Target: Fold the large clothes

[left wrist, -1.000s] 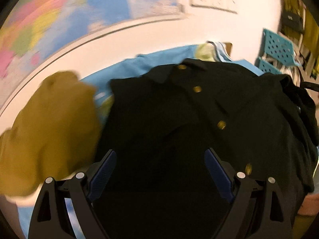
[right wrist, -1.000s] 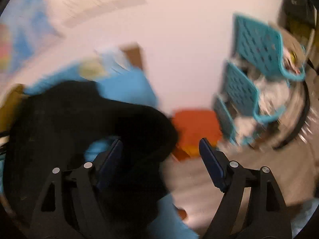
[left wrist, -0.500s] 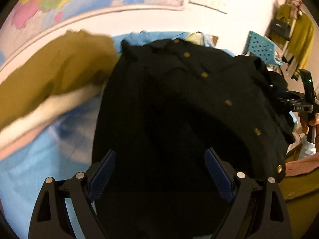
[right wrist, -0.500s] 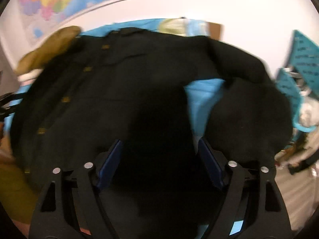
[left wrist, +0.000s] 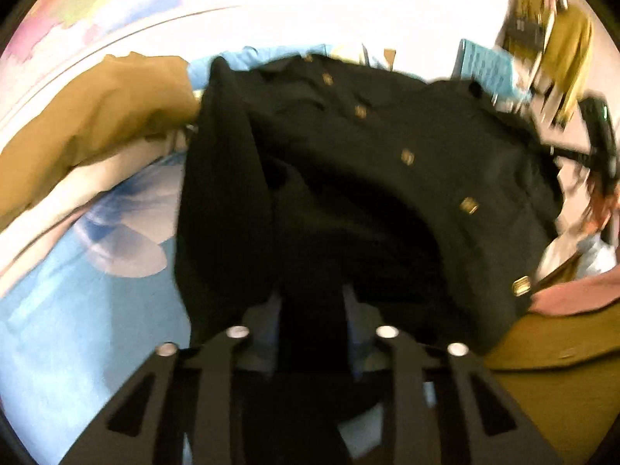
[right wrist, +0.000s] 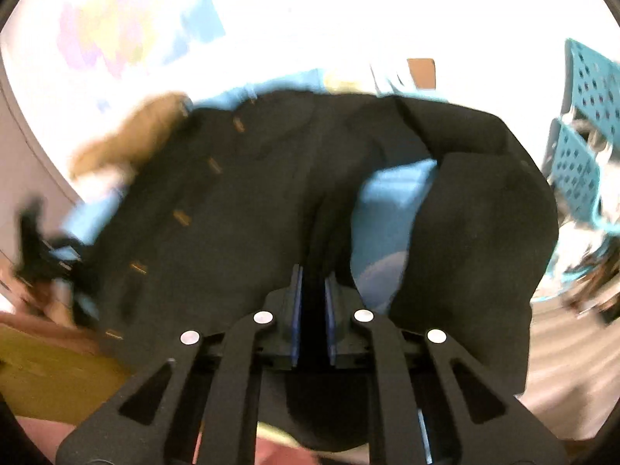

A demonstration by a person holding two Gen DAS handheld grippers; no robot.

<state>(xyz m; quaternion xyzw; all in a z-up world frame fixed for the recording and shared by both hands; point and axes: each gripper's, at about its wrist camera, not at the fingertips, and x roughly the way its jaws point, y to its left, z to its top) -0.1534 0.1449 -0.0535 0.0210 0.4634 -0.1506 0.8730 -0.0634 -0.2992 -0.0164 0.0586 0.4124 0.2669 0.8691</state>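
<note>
Black coat point(left wrist: 387, 178) is lying spread, buttons up, on the blue sheet point(left wrist: 77, 329); left gripper point(left wrist: 312, 310) and right gripper point(right wrist: 313, 290), jaws just closing, are pinching its 6 o'clock hem, probably for folding toward 12 o'clock.

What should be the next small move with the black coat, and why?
Probably lift both grips slightly and carry the hem toward the collar. The left gripper and right gripper have just closed on the black coat, which lies spread on the blue sheet.

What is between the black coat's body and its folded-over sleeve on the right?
In the right wrist view, a bare patch of blue sheet shows between the black coat and its sleeve.
</note>
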